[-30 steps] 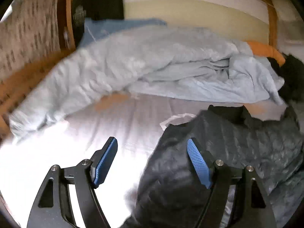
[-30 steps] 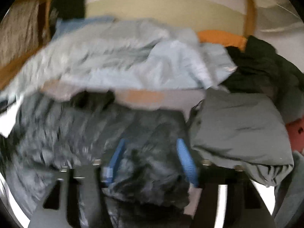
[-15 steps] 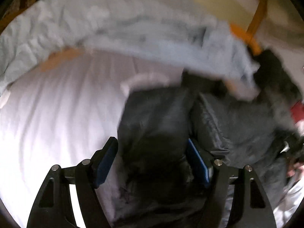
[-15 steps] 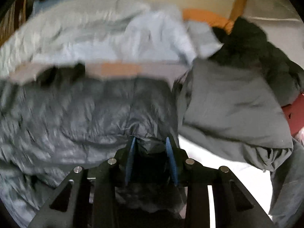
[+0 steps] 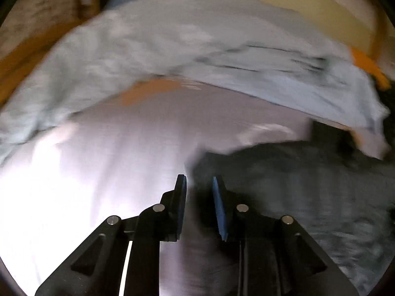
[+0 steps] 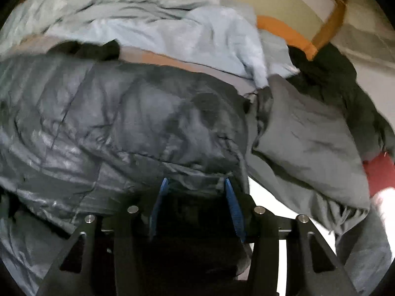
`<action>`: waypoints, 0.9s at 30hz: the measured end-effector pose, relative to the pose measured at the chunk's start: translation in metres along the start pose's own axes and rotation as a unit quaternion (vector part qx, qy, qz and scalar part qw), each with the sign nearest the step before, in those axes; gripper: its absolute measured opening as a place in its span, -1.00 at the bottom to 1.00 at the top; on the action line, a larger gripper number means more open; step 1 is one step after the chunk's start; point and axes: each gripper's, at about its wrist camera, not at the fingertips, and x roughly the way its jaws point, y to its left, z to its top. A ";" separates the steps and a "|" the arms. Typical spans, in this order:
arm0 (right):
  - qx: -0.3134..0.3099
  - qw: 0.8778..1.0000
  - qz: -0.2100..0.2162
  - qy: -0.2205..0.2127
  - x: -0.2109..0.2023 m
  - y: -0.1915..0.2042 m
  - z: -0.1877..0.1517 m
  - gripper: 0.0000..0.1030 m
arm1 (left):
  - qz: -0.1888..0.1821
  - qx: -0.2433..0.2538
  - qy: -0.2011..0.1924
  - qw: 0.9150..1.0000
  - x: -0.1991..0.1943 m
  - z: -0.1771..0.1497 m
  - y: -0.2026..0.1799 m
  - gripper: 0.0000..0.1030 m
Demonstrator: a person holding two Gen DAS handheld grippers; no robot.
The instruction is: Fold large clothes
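Observation:
A dark quilted puffer jacket [image 6: 148, 113] lies spread on the pale bed sheet [image 5: 98, 160]. In the left wrist view the jacket [image 5: 296, 185] fills the lower right and its left edge runs down between my fingers. My left gripper [image 5: 197, 180] is closing, jaws narrow, with that edge in the gap; a strip of sheet still shows beside the left pad. My right gripper [image 6: 196, 181] sits low over the jacket's near right part. Its jaws are opening, and a bunched fold still spans from pad to pad.
A rumpled light-blue duvet [image 5: 197, 37] lies across the far side of the bed. A grey garment [image 6: 308, 135] and a black one [image 6: 345, 86] are piled to the right, beside something red [image 6: 377, 172]. An orange pillow [image 6: 284, 32] and a wooden frame [image 6: 330, 27] stand behind.
My left gripper dropped to the jacket's left edge and its jaws went from wide to narrow. My right gripper sank onto the jacket and its jaws widened from a tight pinch.

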 end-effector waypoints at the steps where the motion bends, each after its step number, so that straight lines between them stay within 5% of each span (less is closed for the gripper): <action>1: 0.009 1.000 0.002 0.001 0.000 -0.005 0.000 -0.04 | 0.012 0.007 -0.014 1.000 -0.003 0.000 0.004 -0.59; 7: 0.058 0.996 0.012 -0.059 -0.027 -0.029 -0.001 -0.04 | -0.046 0.036 -0.034 0.998 -0.032 0.010 0.002 -0.46; 9: 0.067 0.994 0.007 -0.087 -0.038 -0.033 0.002 0.17 | -0.046 0.040 -0.044 0.997 -0.039 0.011 -0.005 -0.39; 11: 0.072 0.990 -0.002 -0.118 -0.049 -0.035 0.001 0.45 | -0.084 0.031 -0.033 0.995 -0.042 0.008 -0.012 -0.39; 15: 0.076 0.989 0.026 -0.121 -0.054 -0.036 0.002 0.45 | -0.124 0.053 -0.013 0.991 -0.053 -0.004 -0.037 -0.39; 19: 0.089 0.987 0.048 -0.121 -0.071 -0.038 -0.001 0.46 | -0.076 0.099 -0.079 0.989 -0.087 -0.009 -0.062 -0.31; 22: 0.108 0.982 0.047 -0.150 -0.102 -0.041 -0.015 0.71 | -0.104 0.075 -0.118 0.985 -0.113 -0.015 -0.061 -0.23; 23: 0.119 0.978 0.051 -0.161 -0.112 -0.044 -0.022 0.71 | -0.108 0.067 -0.129 0.983 -0.121 -0.017 -0.061 -0.02; 25: 0.143 0.972 0.062 -0.175 -0.130 -0.049 -0.035 0.72 | -0.066 0.069 -0.159 0.983 -0.139 -0.024 -0.067 0.76; 26: 0.151 0.970 0.069 -0.177 -0.137 -0.051 -0.041 0.73 | -0.045 0.076 -0.181 0.979 -0.147 -0.028 -0.071 0.98; 27: 0.157 0.969 0.077 -0.176 -0.143 -0.052 -0.046 0.73 | -0.035 0.080 -0.204 0.975 -0.153 -0.031 -0.074 0.99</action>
